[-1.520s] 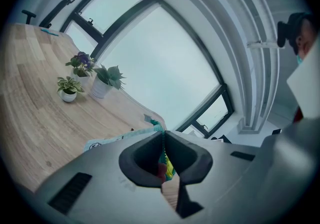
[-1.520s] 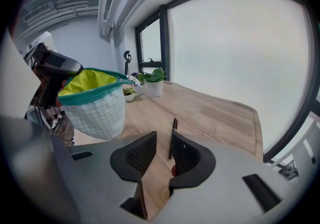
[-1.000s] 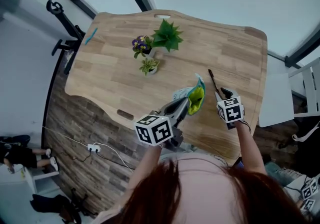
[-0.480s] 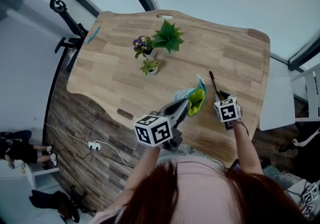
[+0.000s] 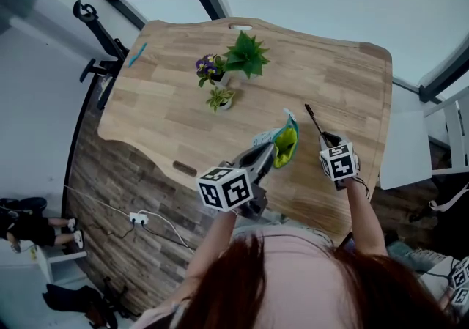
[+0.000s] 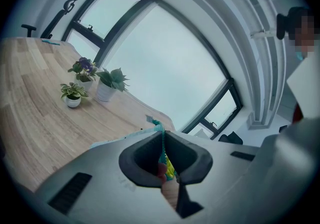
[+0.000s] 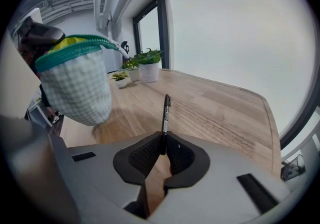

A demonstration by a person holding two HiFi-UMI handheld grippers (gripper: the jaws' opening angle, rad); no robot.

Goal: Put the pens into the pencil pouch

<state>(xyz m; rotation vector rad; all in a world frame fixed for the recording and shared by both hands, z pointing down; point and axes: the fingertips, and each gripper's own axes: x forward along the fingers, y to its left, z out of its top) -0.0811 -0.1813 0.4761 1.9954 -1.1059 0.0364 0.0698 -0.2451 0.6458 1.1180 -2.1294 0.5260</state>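
A pencil pouch with checked cloth, a teal zipper and yellow lining hangs open above the table's near edge. My left gripper is shut on its rim, and the zipper edge shows between the jaws of the left gripper. To the right, my right gripper is shut on a black pen that points away over the table. In the right gripper view the pen stands up from the right gripper, and the pouch hangs at the left, a little apart from the pen's tip.
On the wooden table, at the far side, stand a green plant, a purple flower pot and a small plant. A teal pen-like object lies at the far left corner. A white chair stands at the right.
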